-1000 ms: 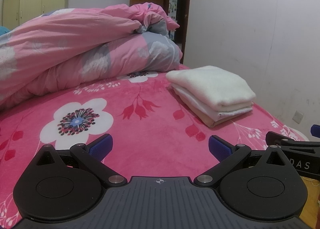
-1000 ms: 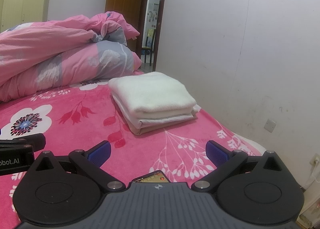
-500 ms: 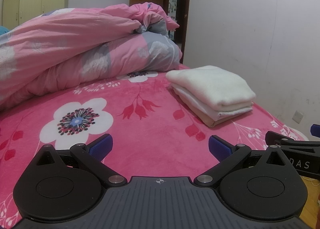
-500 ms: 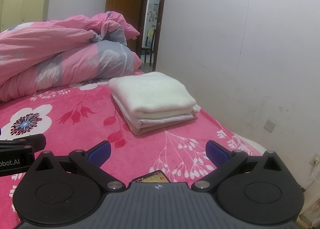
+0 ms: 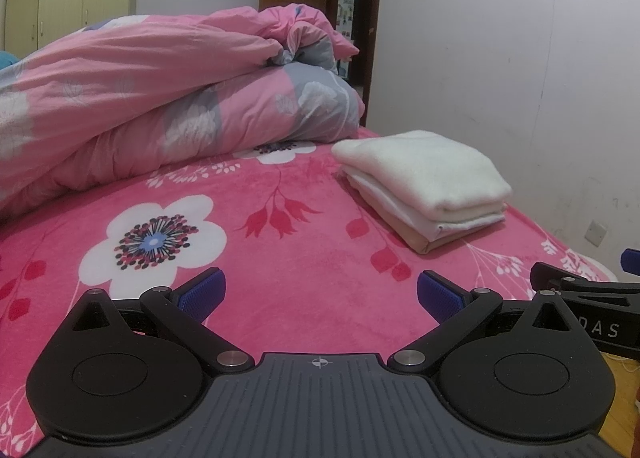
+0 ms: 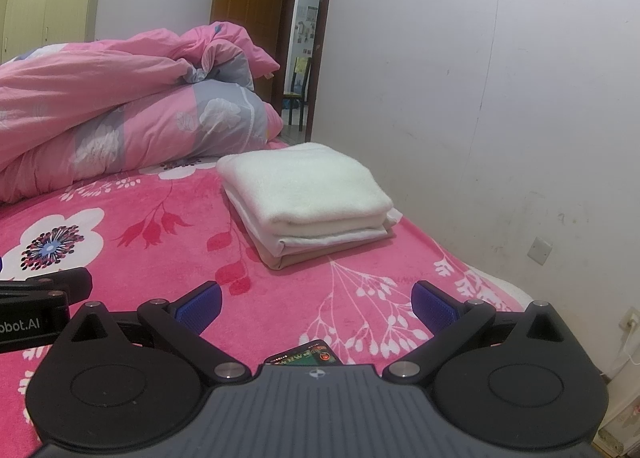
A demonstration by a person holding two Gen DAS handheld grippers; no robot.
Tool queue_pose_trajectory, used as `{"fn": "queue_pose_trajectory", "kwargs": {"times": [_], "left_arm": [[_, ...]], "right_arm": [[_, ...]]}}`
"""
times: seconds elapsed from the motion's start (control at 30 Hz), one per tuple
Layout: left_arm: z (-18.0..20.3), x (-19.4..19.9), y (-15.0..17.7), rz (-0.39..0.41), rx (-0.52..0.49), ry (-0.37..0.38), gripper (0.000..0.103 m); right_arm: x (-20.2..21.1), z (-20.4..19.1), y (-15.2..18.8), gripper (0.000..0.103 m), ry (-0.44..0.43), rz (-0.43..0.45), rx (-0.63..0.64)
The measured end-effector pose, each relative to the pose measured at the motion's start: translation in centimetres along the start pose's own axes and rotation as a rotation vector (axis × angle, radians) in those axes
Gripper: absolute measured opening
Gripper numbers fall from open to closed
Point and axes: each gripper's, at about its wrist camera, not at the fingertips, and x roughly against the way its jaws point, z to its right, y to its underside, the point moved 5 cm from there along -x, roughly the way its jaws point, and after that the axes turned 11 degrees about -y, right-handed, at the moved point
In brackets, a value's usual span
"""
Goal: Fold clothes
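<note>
A neat stack of folded clothes, cream on top, white and tan beneath, lies on the pink flowered bedspread near the wall side. My left gripper hovers low over the bed, open, nothing between its blue pads, well short of the stack. My right gripper is open too and holds nothing, with the stack ahead and slightly left. Each gripper's black side shows at the edge of the other's view.
A bunched pink and grey duvet fills the far left of the bed. The white wall runs close along the right. A small printed card lies on the bedspread just under my right gripper. An open doorway is behind.
</note>
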Motion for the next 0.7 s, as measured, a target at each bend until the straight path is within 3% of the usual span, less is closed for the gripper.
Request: {"fn": "queue_pose_trajectory", "kwargs": {"times": [0.7], "left_arm": [[-0.05,-0.09,0.22,-0.002,-0.01,0.002,0.103]], "right_arm": [[0.03,-0.06,0.16,0.103,0.002,0.002,-0.001]]}}
